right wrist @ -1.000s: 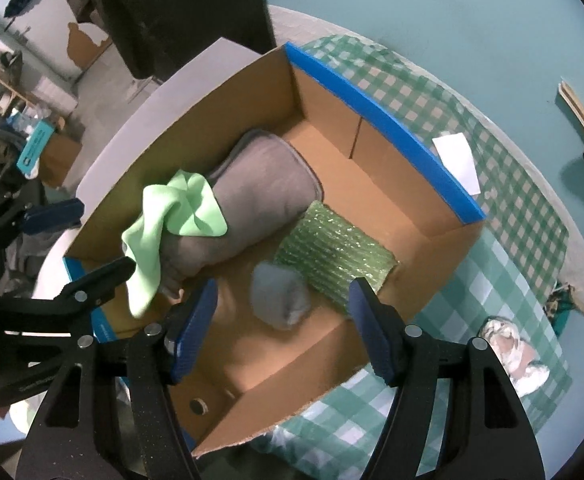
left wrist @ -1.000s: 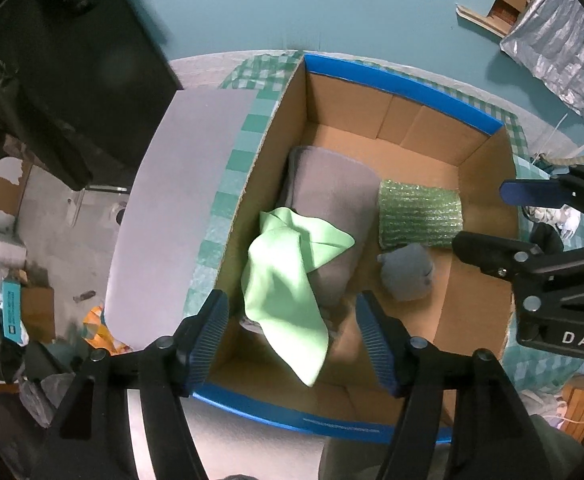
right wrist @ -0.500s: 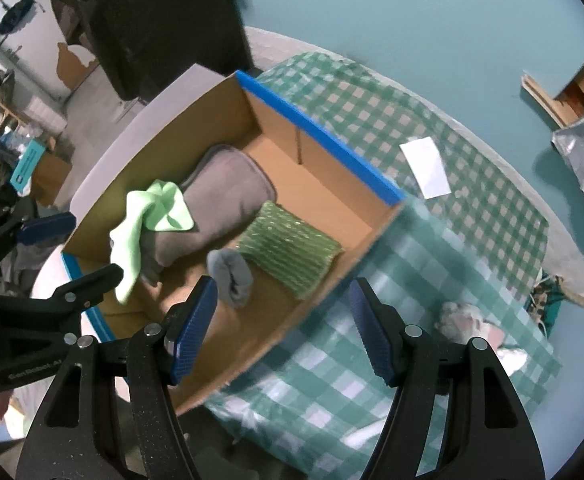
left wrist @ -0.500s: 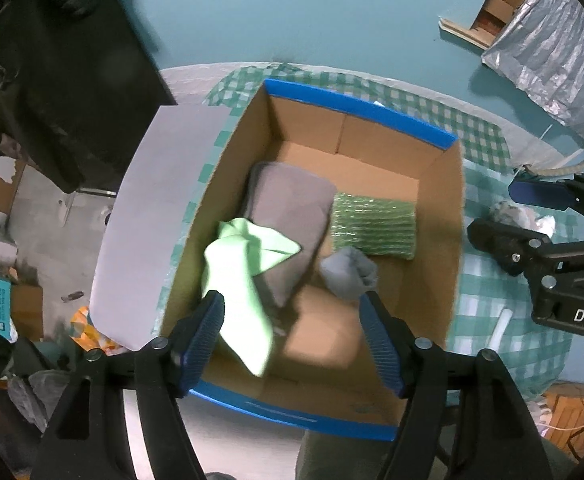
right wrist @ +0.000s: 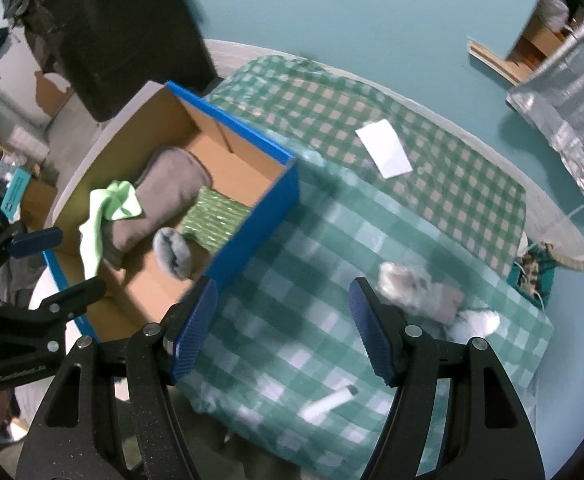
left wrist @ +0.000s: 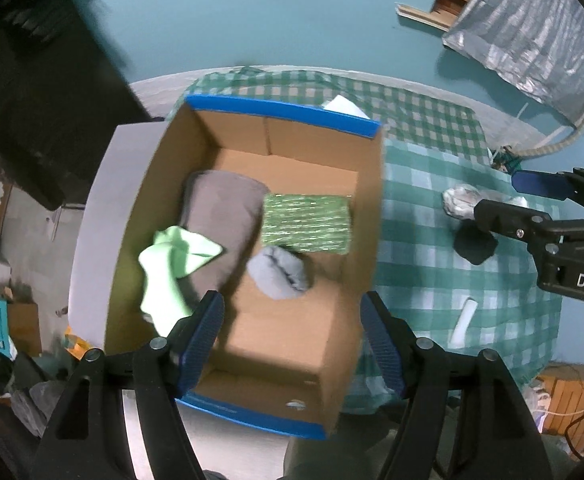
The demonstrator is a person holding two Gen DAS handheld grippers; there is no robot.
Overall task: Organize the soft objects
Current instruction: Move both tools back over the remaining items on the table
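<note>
A cardboard box point(left wrist: 368, 216) with blue rims holds a grey pillow point(left wrist: 224, 216), a light green cloth point(left wrist: 172, 256), a green bubble-wrap pad point(left wrist: 306, 224) and a rolled grey sock point(left wrist: 278, 272); the box also shows in the right wrist view point(right wrist: 252, 232). A grey-and-white plush toy point(right wrist: 420, 288) lies on the checked cloth right of the box, also in the left wrist view point(left wrist: 460, 202). My left gripper point(left wrist: 292, 336) is open and empty high above the box. My right gripper point(right wrist: 282, 328) is open and empty above the cloth, left of the plush.
A green checked tablecloth point(right wrist: 432, 176) covers the round table. A white paper slip point(right wrist: 384, 154) lies at its far side and a white tube point(right wrist: 328, 402) near the front edge. Teal floor surrounds the table; dark furniture stands at the back left.
Both grippers have risen away from the box and stay open. The right gripper has swung right, from over the box to over the checked cloth near the plush toy.
</note>
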